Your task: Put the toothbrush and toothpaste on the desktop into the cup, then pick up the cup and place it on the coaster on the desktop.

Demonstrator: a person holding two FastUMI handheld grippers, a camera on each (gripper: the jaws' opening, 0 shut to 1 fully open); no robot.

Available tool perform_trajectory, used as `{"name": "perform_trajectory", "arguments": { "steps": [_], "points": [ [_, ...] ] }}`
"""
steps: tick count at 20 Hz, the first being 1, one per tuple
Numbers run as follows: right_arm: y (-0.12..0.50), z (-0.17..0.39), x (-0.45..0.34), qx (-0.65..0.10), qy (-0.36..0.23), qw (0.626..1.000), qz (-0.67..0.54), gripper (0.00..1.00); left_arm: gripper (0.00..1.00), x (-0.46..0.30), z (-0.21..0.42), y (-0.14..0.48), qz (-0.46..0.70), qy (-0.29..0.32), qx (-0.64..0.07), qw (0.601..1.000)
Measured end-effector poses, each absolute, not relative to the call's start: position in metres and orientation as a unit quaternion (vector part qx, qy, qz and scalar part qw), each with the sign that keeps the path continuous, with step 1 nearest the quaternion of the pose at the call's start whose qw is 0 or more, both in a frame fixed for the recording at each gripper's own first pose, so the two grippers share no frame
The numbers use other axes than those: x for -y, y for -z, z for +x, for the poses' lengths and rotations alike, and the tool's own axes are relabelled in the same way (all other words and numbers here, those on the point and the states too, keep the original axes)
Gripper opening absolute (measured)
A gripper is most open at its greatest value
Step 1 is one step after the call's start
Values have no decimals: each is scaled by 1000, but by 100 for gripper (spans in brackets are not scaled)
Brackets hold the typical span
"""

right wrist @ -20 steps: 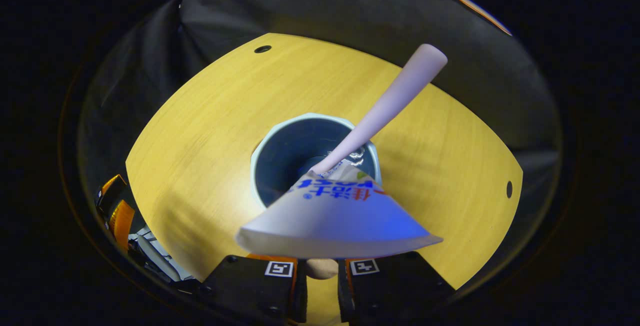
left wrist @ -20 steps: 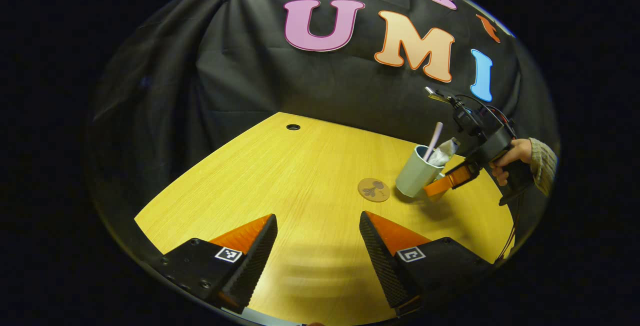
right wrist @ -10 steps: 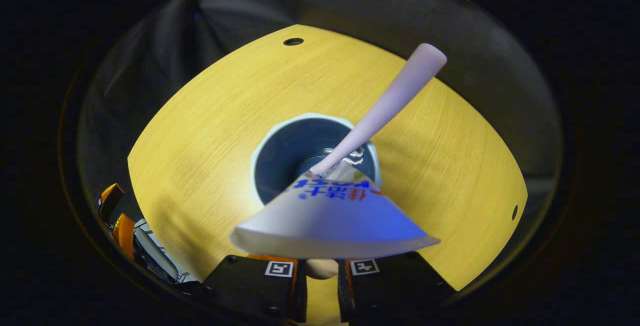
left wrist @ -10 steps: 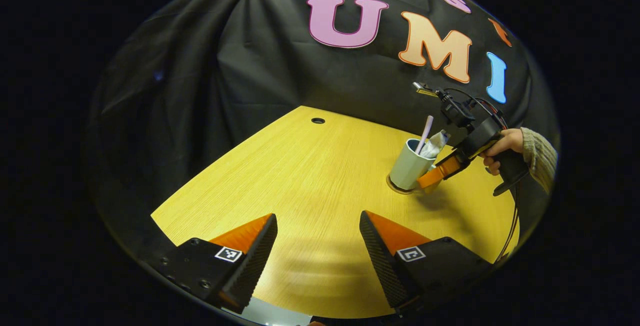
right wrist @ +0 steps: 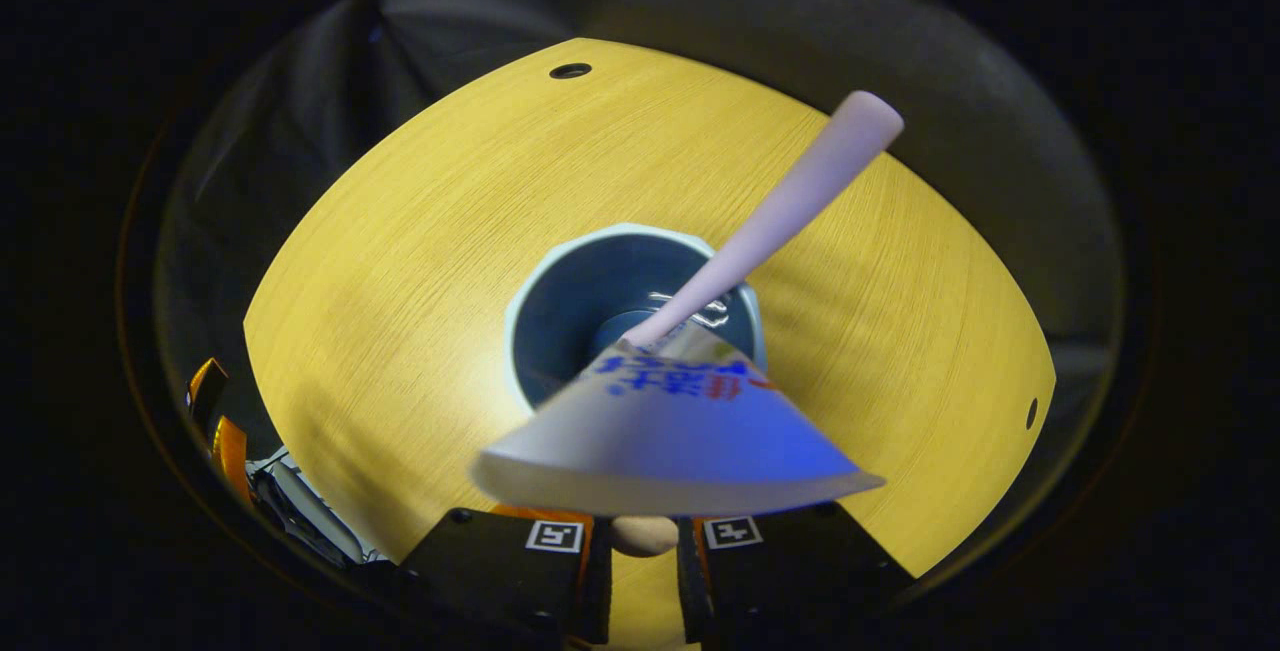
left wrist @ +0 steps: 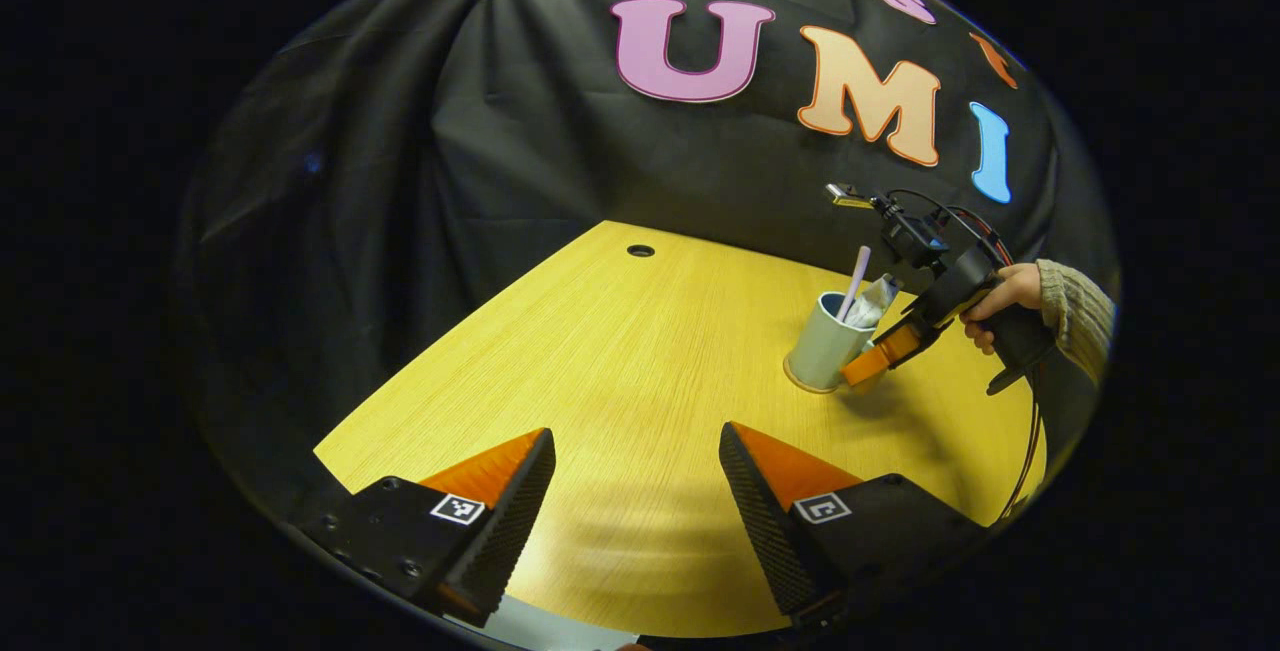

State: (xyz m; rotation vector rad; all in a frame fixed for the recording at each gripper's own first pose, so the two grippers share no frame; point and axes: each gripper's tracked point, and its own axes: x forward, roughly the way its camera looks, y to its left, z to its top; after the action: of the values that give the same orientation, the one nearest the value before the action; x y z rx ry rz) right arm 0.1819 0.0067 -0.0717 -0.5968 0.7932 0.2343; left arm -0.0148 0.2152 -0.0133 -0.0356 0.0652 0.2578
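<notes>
A pale green cup [left wrist: 822,359] stands upright at the right of the yellow desktop [left wrist: 620,361]. It covers the coaster, of which a thin brown edge [left wrist: 790,377] shows at the cup's base. A pink toothbrush [left wrist: 856,279] and a white toothpaste tube [left wrist: 873,299] stick out of the cup. In the right gripper view I look down into the cup [right wrist: 560,311], with the toothbrush handle [right wrist: 790,201] and the tube's flat end [right wrist: 670,441] close to the camera. My right gripper [right wrist: 640,571] is shut on the cup's near side; its orange fingers [left wrist: 868,363] show beside the cup. My left gripper [left wrist: 637,501] hangs open over the desk's front.
A hand in a knit sleeve [left wrist: 1075,303] holds the right gripper's handle, with cables trailing down. Two small cable holes [right wrist: 570,70] [right wrist: 1030,413] sit in the desktop. The left gripper [right wrist: 222,423] shows at the desk's near-left edge in the right gripper view.
The right gripper carried the tilted cup left onto the coaster, which is now covered, and the cup stands upright. The left gripper stayed open and barely shifted.
</notes>
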Motion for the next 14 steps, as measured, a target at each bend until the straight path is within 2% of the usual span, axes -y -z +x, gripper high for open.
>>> {"name": "perform_trajectory", "arguments": {
  "steps": [1,2,5,6,7,8,14],
  "points": [
    [73,182,-9,-375,-116,872,-291,28,95,-212,-15,13,-15,-125,-30,992],
    [69,178,-10,-372,-119,872,-296,37,95,-209,-14,10,-13,-122,-28,992],
    [62,170,-11,-362,-137,877,-285,73,95,-197,-11,4,-11,-108,-23,994],
    [58,165,-13,-355,-144,880,-280,89,95,-192,-10,3,-8,-104,-23,994],
    [53,159,-14,-347,-150,885,-272,97,95,-188,-10,2,-6,-100,-22,995],
    [47,154,-13,-338,-156,890,-264,100,95,-184,-9,1,-5,-96,-21,995],
    [8,99,31,-276,-140,929,-202,100,95,-156,1,-7,-17,-72,-16,997]
  ]
}}
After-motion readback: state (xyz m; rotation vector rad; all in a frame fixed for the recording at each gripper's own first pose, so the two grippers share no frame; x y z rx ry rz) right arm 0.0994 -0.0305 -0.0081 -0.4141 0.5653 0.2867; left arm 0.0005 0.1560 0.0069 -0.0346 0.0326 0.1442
